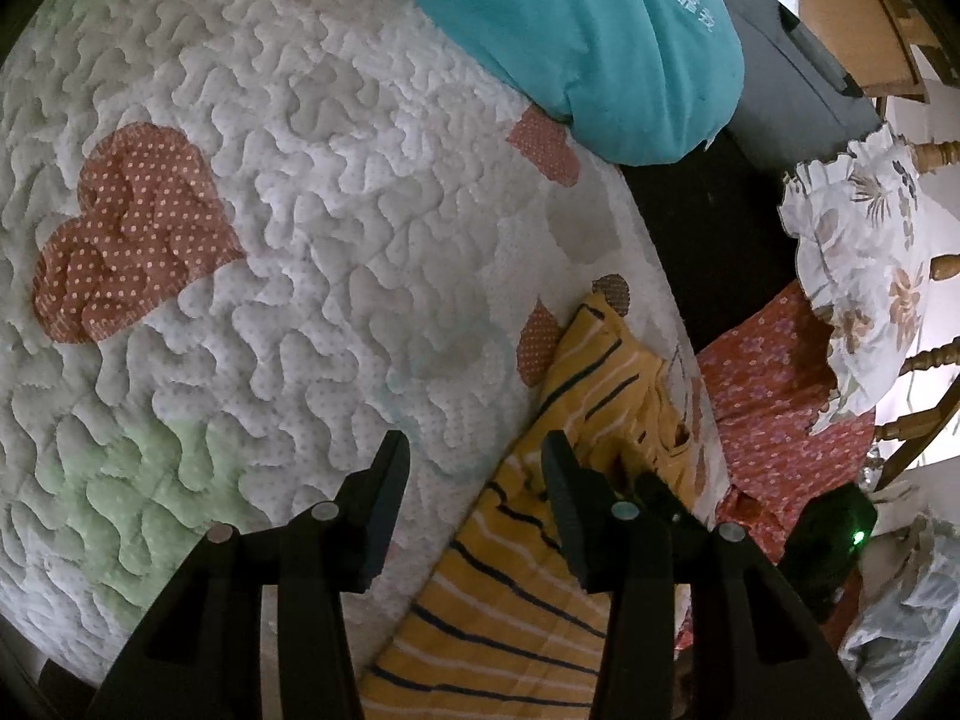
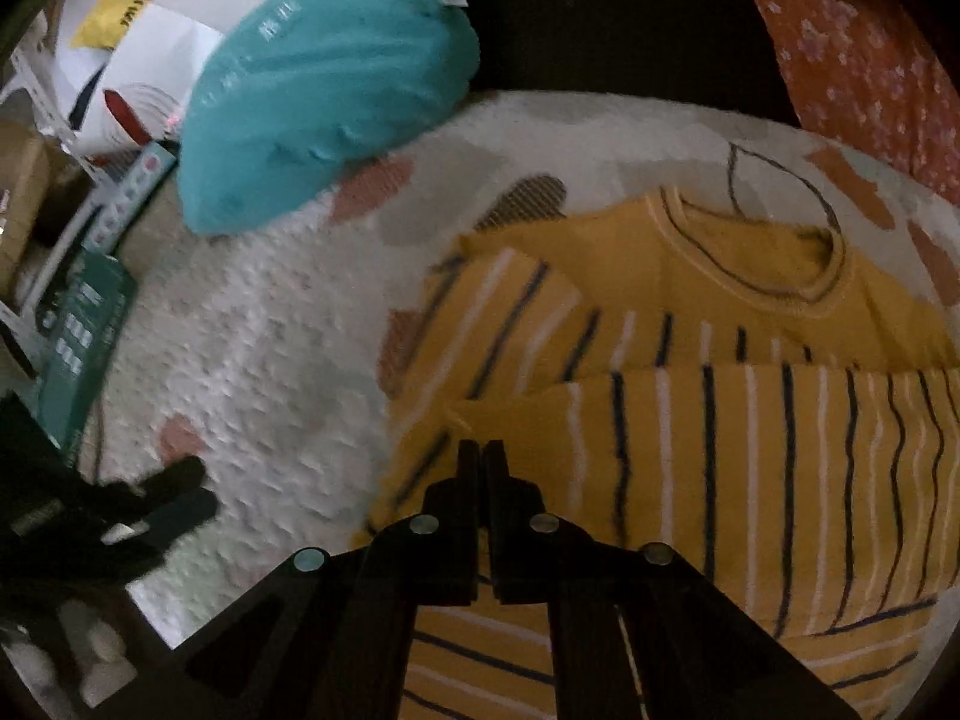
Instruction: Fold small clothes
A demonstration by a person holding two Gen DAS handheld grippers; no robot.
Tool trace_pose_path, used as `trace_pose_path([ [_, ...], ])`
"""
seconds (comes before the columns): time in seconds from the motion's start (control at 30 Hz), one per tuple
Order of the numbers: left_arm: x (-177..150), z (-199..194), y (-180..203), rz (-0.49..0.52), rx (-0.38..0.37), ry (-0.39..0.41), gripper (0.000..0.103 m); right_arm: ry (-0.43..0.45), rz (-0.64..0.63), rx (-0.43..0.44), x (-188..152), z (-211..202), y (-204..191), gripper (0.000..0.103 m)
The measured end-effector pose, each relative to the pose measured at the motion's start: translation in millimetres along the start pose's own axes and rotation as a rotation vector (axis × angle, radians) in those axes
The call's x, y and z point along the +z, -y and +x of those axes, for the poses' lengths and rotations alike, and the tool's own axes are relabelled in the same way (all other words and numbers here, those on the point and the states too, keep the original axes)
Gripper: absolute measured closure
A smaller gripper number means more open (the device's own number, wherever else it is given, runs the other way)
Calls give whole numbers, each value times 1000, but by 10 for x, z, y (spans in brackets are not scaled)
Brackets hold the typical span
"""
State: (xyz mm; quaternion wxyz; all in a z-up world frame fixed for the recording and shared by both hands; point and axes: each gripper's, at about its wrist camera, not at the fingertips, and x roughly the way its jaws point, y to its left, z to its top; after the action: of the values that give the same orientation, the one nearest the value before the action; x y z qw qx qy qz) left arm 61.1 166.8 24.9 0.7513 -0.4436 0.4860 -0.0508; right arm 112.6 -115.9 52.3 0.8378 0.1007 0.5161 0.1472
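Observation:
A yellow shirt with dark and white stripes (image 2: 720, 420) lies on the quilted bedcover (image 2: 258, 348), its lower part folded up over the chest and the neckline facing away. My right gripper (image 2: 483, 456) is shut, its pads meeting at the left corner of the folded layer and pinching the cloth. In the left wrist view the same shirt (image 1: 510, 588) lies at the lower right near the bed's edge. My left gripper (image 1: 474, 468) is open over the shirt's edge, one finger above the quilt (image 1: 300, 240) and the other above the shirt, with nothing gripped.
A bundled teal garment (image 1: 570, 30) (image 2: 324, 78) rests at the far side of the quilt. Red floral fabric (image 1: 780, 396) and a white ruffled floral cloth (image 1: 858, 264) hang on a wooden chair (image 1: 936, 150) past the bed's edge. Boxes and a remote (image 2: 138, 180) lie off the bed.

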Motion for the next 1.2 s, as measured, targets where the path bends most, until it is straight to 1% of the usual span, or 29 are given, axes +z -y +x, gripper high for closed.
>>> trace_pose_path([
  [0.1,9,-11,-24,-7,4,1,59,0,11,24,117,84,-120,100],
  [0.23,32,-40,-85,-13,20,6,59,-26,40,58,196,337,-270,100],
  [0.33,40,-27,-112,-21,30,2,59,-56,44,66,194,527,-283,99],
  [0.37,39,-23,-109,-21,32,0,59,-59,57,93,181,550,-254,97],
  [0.43,32,-20,-80,-13,36,4,59,-48,98,160,146,505,-174,97],
  [0.5,17,-9,-13,8,46,11,59,-30,144,215,108,404,-83,92],
  [0.53,4,-1,33,22,55,19,59,-24,155,224,101,352,-45,86],
  [0.57,-10,11,83,39,64,26,59,-9,165,224,91,276,15,84],
  [0.6,-32,36,161,66,77,36,59,8,173,216,77,198,88,83],
  [0.67,-73,108,319,121,101,47,59,23,196,181,55,85,290,83],
  [0.73,-155,263,560,212,125,44,58,29,225,132,21,12,550,83],
  [0.83,-339,547,884,336,131,6,58,35,266,35,-49,-77,973,83],
  [0.87,-394,651,952,361,141,-9,58,34,272,-3,-73,-96,1116,83],
  [0.9,-417,722,967,364,152,-23,58,27,285,-33,-106,-110,1282,82],
  [0.93,-426,816,959,352,172,-42,58,22,299,-42,-133,-126,1419,82],
  [0.97,-416,911,902,322,203,-67,58,26,321,-26,-165,-162,1586,83],
  [1.0,-398,967,835,292,222,-87,58,38,357,10,-196,-231,1776,84],
  [1.03,-363,996,748,251,217,-100,58,45,381,14,-210,-290,1899,84],
  [1.1,-291,952,672,203,189,-93,58,76,443,-13,-257,-446,2200,83],
  [1.13,-271,938,645,197,191,-92,57,100,490,-34,-302,-534,2396,80],
  [1.17,-256,941,603,179,179,-99,57,118,535,-39,-347,-595,2543,80],
  [1.2,-251,936,567,160,163,-99,57,143,605,-41,-420,-675,2749,80],
])
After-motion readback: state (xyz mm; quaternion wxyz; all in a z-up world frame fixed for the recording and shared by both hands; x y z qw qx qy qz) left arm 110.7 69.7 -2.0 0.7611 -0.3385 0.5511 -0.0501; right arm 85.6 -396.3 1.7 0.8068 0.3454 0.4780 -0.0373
